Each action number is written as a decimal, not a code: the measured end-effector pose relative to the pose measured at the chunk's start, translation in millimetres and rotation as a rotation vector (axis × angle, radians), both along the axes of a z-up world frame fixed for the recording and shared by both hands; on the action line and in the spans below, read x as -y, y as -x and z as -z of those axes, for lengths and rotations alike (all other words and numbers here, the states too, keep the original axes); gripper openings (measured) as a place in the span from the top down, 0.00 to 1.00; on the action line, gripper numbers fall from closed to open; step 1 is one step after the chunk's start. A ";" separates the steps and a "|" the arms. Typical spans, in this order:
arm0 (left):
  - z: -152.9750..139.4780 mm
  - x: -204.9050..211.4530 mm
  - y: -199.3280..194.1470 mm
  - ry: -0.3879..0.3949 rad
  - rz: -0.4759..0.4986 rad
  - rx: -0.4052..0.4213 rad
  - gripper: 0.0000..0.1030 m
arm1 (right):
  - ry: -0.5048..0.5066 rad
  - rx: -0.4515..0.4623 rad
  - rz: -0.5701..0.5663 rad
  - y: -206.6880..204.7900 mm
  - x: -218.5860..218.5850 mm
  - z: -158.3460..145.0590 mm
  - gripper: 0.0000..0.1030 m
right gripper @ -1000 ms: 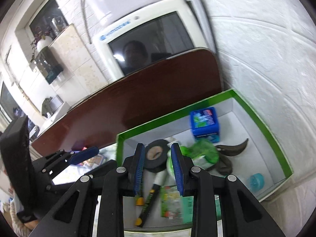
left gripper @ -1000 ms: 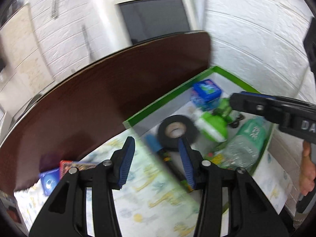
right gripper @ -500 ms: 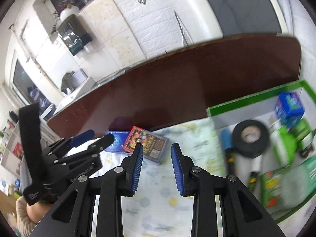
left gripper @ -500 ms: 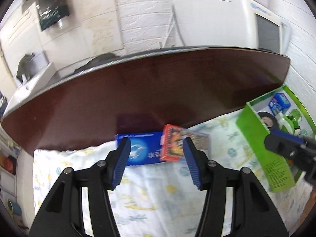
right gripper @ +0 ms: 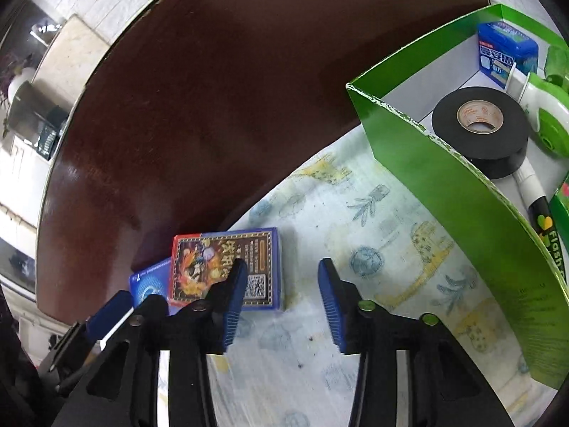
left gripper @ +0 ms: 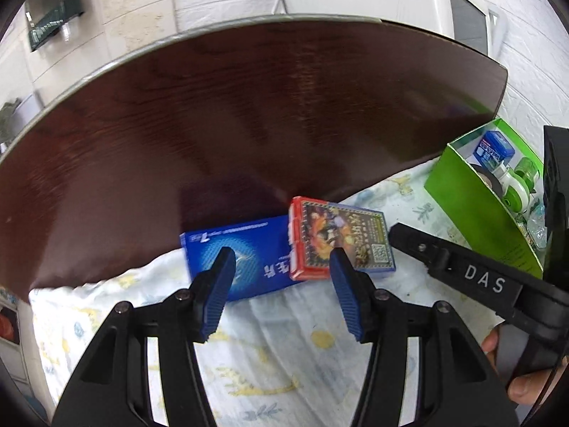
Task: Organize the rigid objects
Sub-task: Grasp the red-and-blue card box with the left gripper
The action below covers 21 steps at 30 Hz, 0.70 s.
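Both fisheye cams are riding on the hand-held grippers, looking forward and steeply down at the tabletop (left gripper: 249, 114) from close up. They're sharing the card box (left gripper: 341, 240) (right gripper: 227, 267), the blue box (left gripper: 245, 259) (right gripper: 149, 283) and the green tray (left gripper: 473, 206) (right gripper: 444, 178); the right cam is sitting nearer the tray.

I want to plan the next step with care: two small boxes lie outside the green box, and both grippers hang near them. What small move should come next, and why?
Probably ease the right gripper, whose jaws are opening with nothing between them, a little leftward so they straddle the red card box. That box lies partly on the blue box, so it should go first into the green box. The left gripper is open and empty.
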State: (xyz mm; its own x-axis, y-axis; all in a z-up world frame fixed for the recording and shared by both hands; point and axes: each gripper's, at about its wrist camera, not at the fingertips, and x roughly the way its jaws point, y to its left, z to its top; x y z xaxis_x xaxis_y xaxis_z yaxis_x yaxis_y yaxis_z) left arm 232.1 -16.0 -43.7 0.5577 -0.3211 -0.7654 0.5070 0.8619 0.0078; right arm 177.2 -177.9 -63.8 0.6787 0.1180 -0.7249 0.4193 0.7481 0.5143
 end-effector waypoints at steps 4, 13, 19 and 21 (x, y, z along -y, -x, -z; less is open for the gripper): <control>12.0 9.3 -11.3 0.002 0.038 -0.034 0.50 | 0.041 -0.020 0.006 -10.3 7.2 5.8 0.51; 19.3 16.8 -20.0 0.020 0.101 -0.055 0.48 | 0.040 -0.024 -0.065 -23.9 10.7 9.7 0.51; 24.3 20.2 -14.4 0.030 0.124 -0.068 0.52 | -0.029 0.002 -0.140 -27.1 10.0 10.8 0.62; 23.9 16.9 -14.1 0.045 0.117 -0.084 0.53 | -0.051 -0.001 -0.162 -29.8 11.6 11.3 0.63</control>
State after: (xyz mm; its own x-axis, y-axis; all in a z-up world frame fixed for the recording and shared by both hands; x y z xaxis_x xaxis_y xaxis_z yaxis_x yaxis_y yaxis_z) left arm 246.2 -32.9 -67.6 0.4487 -0.4152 -0.7914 0.6010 0.7956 -0.0766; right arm 207.0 -189.5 -75.0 0.6474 0.2626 -0.7155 0.2955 0.7788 0.5532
